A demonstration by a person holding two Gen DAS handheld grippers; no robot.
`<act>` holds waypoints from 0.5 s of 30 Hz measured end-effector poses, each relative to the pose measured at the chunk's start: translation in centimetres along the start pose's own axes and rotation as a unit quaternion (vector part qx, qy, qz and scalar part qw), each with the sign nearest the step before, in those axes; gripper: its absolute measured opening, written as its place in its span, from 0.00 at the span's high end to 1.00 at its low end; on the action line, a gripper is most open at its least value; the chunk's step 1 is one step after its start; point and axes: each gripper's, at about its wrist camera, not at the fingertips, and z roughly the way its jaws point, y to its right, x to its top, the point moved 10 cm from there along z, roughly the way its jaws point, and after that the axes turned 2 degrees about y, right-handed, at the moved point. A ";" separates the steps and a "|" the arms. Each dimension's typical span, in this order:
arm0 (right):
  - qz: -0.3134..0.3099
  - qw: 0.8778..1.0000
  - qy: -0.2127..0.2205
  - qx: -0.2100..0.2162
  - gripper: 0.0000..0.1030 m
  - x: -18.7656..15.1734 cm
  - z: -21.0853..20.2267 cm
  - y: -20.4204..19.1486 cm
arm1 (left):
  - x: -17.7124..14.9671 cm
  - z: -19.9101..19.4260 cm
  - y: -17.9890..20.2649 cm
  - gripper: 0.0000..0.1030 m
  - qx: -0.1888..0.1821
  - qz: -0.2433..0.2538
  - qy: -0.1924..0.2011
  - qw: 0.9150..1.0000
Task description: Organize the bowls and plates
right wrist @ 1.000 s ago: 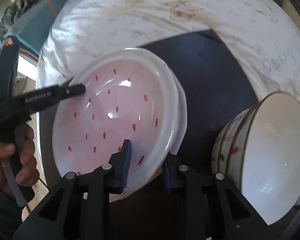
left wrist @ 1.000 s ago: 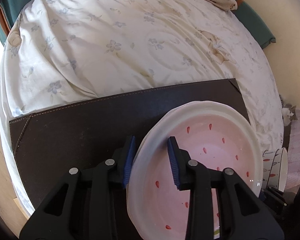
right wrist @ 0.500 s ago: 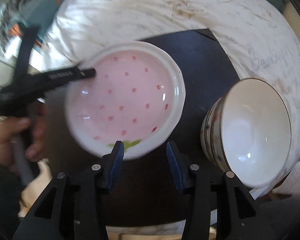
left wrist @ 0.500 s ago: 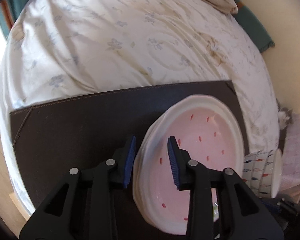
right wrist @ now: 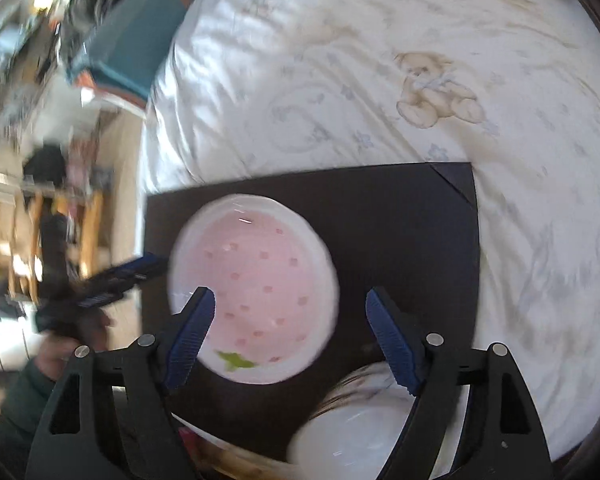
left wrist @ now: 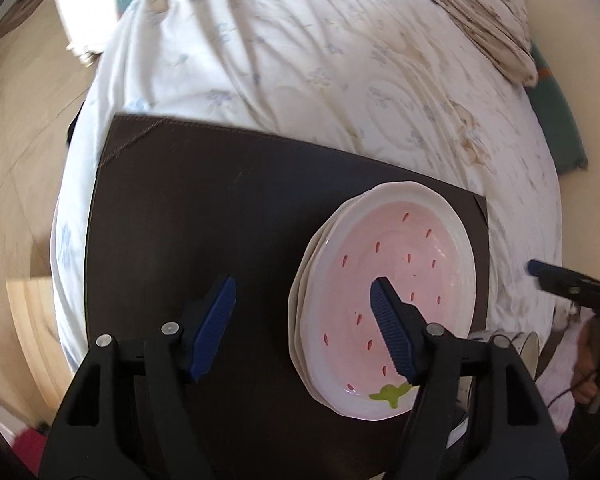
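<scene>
Left gripper [left wrist: 302, 300] released, jaws wide. Right gripper [right wrist: 290, 312] likewise, holding nothing. Pink strawberry plate [left wrist: 388, 292] tops stack on dark mat [left wrist: 204, 216]; bowl [right wrist: 352, 440] at plate's 5 o'clock in the right view.

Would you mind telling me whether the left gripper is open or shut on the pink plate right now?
Open. The left gripper has its blue pads spread wide, and the pink plate lies flat on the dark mat, unclamped.
</scene>
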 end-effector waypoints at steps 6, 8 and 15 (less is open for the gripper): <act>-0.017 0.996 -0.089 -0.006 0.40 -0.1 5.5 2.6 | -2.7 2.9 0.3 0.35 -0.006 -0.026 -0.028 0.999; -0.019 0.992 -0.124 -0.002 0.58 -0.7 7.2 2.8 | -3.2 3.8 1.2 0.37 -0.010 -0.007 -0.033 0.999; -0.058 0.985 -0.164 0.015 0.62 -1.1 10.3 1.7 | -3.2 5.4 1.8 0.52 -0.018 -0.002 -0.043 0.999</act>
